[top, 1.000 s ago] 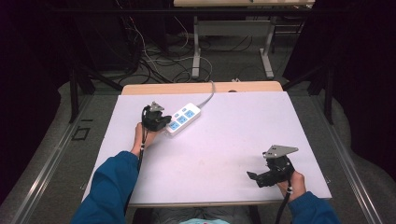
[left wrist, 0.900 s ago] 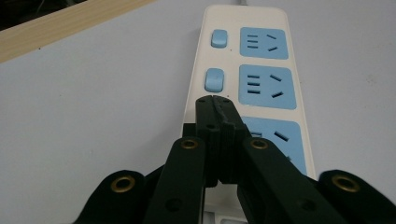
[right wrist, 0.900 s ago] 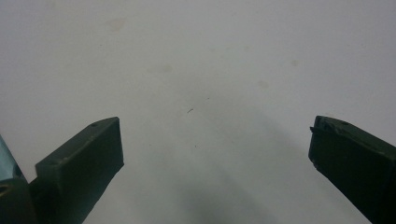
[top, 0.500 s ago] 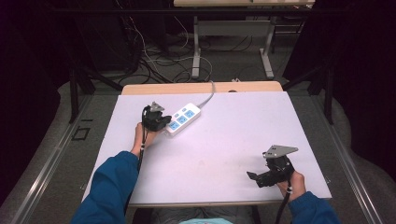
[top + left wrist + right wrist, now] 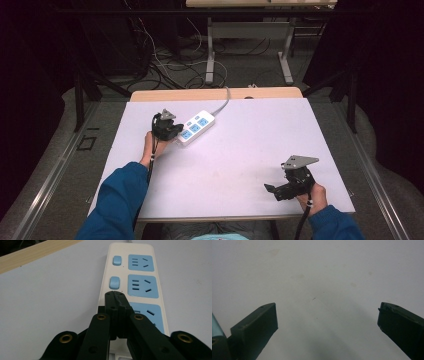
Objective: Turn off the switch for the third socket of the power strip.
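Observation:
A white power strip with three blue sockets lies on the white table top at the far left, its grey cable running off the back edge. My left gripper is shut, its jaws pressed together with their tip over the near end of the power strip, just short of the middle blue switch. Whether the tip touches the strip, I cannot tell. My right gripper stands open near the front right of the table, pointing left, with bare table between its jaws.
The table's wooden back edge shows behind the white top. Beyond it, cables lie on the floor among metal desk legs. Blue sleeves come in at the front edge.

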Demonstrator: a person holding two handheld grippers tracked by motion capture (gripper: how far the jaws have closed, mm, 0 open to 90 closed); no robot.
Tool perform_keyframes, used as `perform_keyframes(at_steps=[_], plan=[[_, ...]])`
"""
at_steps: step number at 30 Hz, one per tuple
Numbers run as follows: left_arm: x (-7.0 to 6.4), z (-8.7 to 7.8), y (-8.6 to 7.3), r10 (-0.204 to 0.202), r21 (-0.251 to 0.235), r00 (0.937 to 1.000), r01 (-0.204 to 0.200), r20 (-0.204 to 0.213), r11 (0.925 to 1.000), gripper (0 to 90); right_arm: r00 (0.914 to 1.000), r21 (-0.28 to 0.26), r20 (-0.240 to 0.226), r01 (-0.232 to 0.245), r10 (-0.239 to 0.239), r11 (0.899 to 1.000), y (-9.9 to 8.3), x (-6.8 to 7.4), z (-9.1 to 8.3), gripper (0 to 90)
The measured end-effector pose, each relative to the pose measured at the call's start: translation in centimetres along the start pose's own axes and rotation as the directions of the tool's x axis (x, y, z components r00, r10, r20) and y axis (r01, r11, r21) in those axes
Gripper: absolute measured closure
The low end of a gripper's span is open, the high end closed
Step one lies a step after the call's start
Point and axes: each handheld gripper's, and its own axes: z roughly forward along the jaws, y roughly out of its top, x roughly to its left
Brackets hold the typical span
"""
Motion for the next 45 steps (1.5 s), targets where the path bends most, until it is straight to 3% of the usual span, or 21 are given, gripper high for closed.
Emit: perform_keyframes(at_steps=[39, 45], plan=[[0.02, 0.1, -0.04, 0.011, -0.002, 0.9999, -0.011, 0.002, 0.9999, 90.0, 1.0, 0.001, 0.005, 0.005, -0.005, 1.0, 0.0, 0.03, 0.0, 1.8], [0.05, -0.06, 0.06, 0.019, 0.021, 0.9998, -0.019, 0.011, 0.9996, 90.0, 1.0, 0.0, 0.005, 0.007, -0.007, 1.0, 0.01, 0.04, 0.02, 1.6]])
